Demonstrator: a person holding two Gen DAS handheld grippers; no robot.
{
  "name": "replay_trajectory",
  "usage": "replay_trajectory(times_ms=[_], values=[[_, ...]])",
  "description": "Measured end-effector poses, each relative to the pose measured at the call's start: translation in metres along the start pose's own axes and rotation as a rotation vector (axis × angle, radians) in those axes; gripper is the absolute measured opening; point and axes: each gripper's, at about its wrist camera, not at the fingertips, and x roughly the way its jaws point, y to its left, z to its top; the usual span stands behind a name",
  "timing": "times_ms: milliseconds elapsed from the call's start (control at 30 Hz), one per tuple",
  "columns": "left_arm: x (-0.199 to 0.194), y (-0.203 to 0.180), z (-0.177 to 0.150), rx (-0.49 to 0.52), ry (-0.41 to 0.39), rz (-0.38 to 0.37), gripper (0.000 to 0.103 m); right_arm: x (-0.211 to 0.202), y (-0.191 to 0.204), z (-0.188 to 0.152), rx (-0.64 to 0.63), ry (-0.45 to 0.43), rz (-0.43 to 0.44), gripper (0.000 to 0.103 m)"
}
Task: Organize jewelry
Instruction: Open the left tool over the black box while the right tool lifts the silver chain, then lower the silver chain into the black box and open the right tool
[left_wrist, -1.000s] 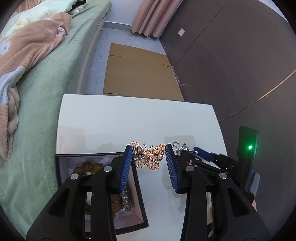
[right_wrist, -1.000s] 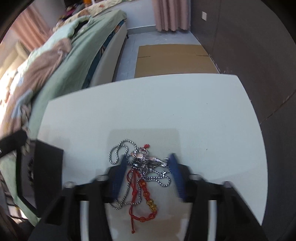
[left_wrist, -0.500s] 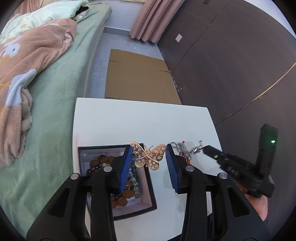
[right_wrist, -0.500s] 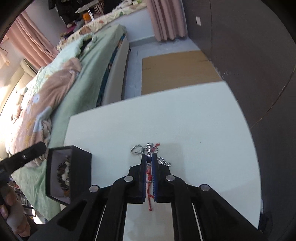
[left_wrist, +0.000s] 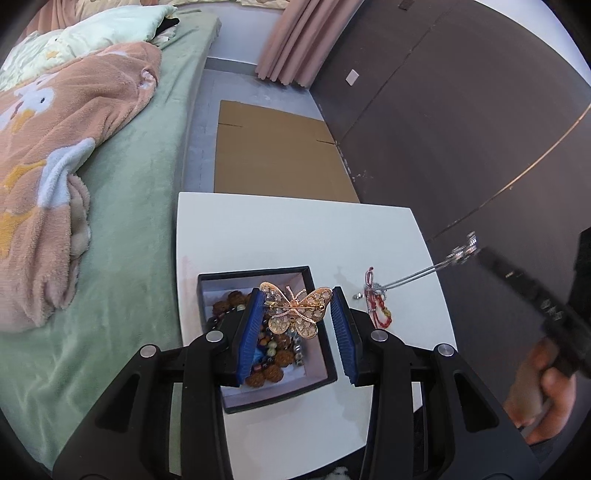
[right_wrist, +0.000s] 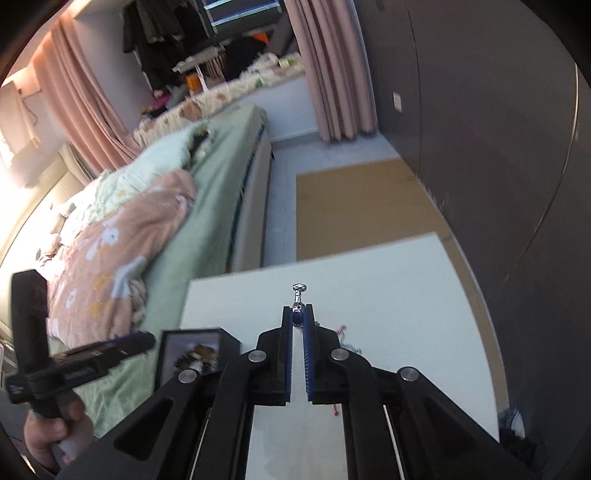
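A gold butterfly brooch (left_wrist: 295, 310) hangs between the blue pads of my left gripper (left_wrist: 297, 291), above the open black jewelry box (left_wrist: 251, 275) that holds several beaded pieces. The jaws are opening, and the wings still touch both pads. My right gripper (right_wrist: 297, 308) is shut on the pendant end of a silver chain (left_wrist: 413, 275), whose tip (right_wrist: 298, 290) sticks out past the fingertips. In the left wrist view that gripper (left_wrist: 480, 253) is raised at the right, and the chain runs taut down to a red bead bracelet (left_wrist: 376, 310) on the white table (left_wrist: 295, 229).
A green bed with a peach blanket (left_wrist: 55, 147) runs along the table's left side. Flat cardboard (left_wrist: 277, 155) lies on the floor beyond the table. A dark wall (left_wrist: 461, 129) stands at the right. A person's hand (left_wrist: 543, 387) holds the right gripper's handle.
The right gripper shut on the silver chain and rose, pulling it taut off the table. The left gripper carried the butterfly brooch leftward until it hung over the box.
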Motion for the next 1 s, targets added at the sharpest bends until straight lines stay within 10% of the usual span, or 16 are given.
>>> replay_trajectory(times_ms=[100,1000], values=[[-0.008,0.006,-0.001,-0.002,-0.015,-0.009,0.068,-0.024,0.016,0.008,-0.035,-0.046,-0.002,0.005],[-0.091,0.019,0.004,-0.012,-0.247,-0.154,0.097,-0.193,0.15,0.098,-0.281,-0.328,-0.06,0.005]])
